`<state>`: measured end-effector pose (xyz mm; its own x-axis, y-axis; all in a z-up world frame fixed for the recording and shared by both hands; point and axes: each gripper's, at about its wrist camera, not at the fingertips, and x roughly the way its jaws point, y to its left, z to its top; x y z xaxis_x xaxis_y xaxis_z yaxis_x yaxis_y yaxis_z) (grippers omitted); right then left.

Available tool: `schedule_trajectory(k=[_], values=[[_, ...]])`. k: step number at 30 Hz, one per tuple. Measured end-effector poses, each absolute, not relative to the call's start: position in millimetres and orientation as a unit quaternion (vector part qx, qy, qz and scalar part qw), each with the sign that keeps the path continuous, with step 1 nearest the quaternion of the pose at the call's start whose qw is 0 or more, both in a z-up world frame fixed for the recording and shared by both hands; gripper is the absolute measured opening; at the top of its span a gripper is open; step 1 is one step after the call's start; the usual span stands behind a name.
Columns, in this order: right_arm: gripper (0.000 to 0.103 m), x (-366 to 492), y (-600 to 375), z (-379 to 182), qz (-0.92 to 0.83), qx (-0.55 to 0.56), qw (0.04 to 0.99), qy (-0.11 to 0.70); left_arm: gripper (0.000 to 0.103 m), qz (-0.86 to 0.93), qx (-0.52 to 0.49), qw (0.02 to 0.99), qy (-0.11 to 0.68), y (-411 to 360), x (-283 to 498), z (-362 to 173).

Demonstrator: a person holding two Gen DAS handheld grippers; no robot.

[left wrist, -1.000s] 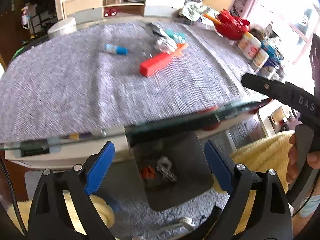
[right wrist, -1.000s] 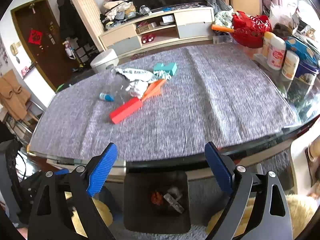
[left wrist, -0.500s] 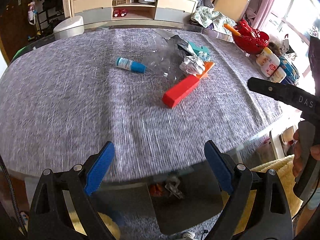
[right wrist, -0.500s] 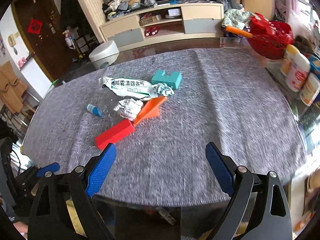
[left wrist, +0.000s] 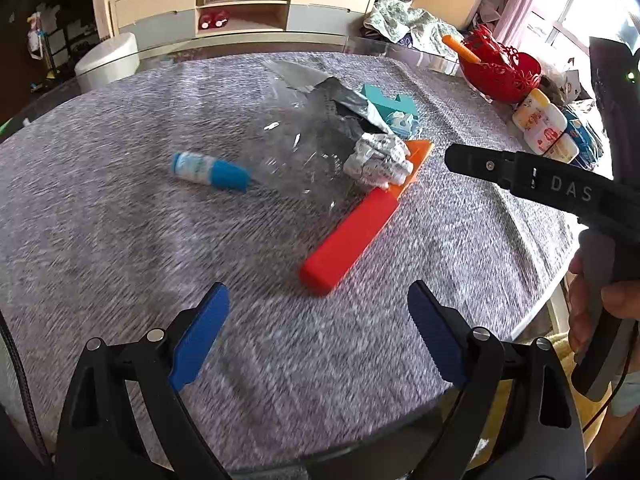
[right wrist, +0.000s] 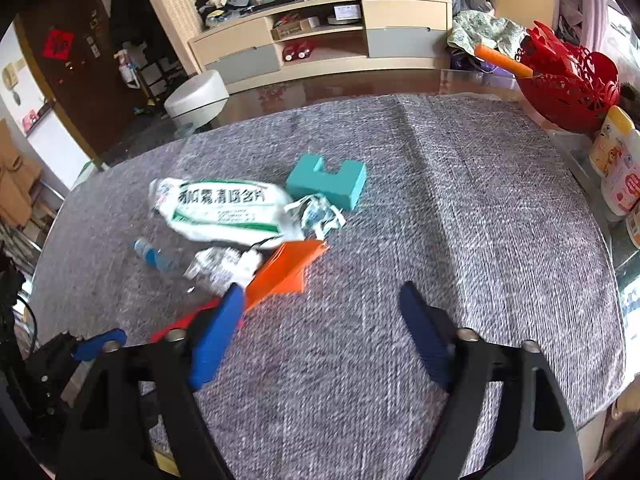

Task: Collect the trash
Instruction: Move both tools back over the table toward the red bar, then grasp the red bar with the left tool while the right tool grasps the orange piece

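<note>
cloth: grey woven fabric, rough and matt, over the bench
bench: glossy glass at the bare rim
red block: smooth matt plastic
teal block: smooth, matt
wrapper: crinkled printed plastic, slight sheen
clear film: transparent, glossy
wad: crumpled paper
tube: smooth plastic
basket: glossy red openwork plastic
left tool: matt black frame, blue ribbed pads, metal screws

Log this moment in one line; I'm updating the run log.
left gripper: open, empty | right gripper: open, empty | crumpled paper: on table | phase: approach
</note>
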<state>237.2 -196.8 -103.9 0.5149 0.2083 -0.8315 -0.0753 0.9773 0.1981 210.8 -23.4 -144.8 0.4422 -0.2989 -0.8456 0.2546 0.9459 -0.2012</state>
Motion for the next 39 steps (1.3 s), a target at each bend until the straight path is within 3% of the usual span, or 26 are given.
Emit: schedule_trajectory(k=[2, 7, 14, 19, 26, 27, 28, 29, 39], values=[[0.065, 243.8, -199.5, -107.0, 0.087, 0.077, 0.865, 0.489, 0.083, -0.168, -0.016, 0.849, 0.501, -31.2, 217.6, -146.0], [0.054, 258.9, -196.1, -117.1, 0.103, 0.089, 0.856, 0.499, 0.062, -0.180, -0.004, 0.843, 0.507, -44.0, 227.9, -151.7], [0.044, 274.2, -188.5, -133.6, 0.125, 0.104, 0.841, 0.516, 0.057, -0.185, -0.002, 0.842, 0.506, -47.5, 234.9, -154.5], [0.030, 280.3, -180.4, -131.4, 0.143, 0.103, 0.839, 0.514, 0.040, -0.187, 0.012, 0.844, 0.502, -48.3, 236.4, -154.1], [0.025, 283.2, -176.6, -130.8, 0.142, 0.098, 0.842, 0.512, 0.028, -0.197, -0.001, 0.839, 0.507, -42.2, 232.0, -153.7], [0.022, 280.9, -176.3, -128.4, 0.140, 0.093, 0.844, 0.509, 0.021, -0.198, -0.006, 0.838, 0.509, -40.4, 230.8, -153.9], [0.021, 277.9, -176.0, -126.6, 0.139, 0.090, 0.846, 0.508, 0.020, -0.197, -0.009, 0.838, 0.510, -39.1, 230.1, -153.9], [0.012, 274.9, -176.1, -124.1, 0.140, 0.088, 0.846, 0.507, 0.020, -0.197, -0.013, 0.837, 0.511, -37.7, 228.9, -153.9], [0.007, 236.3, -187.3, -108.0, 0.143, 0.086, 0.848, 0.503, 0.019, -0.190, -0.011, 0.834, 0.518, -33.9, 195.9, -151.6]])
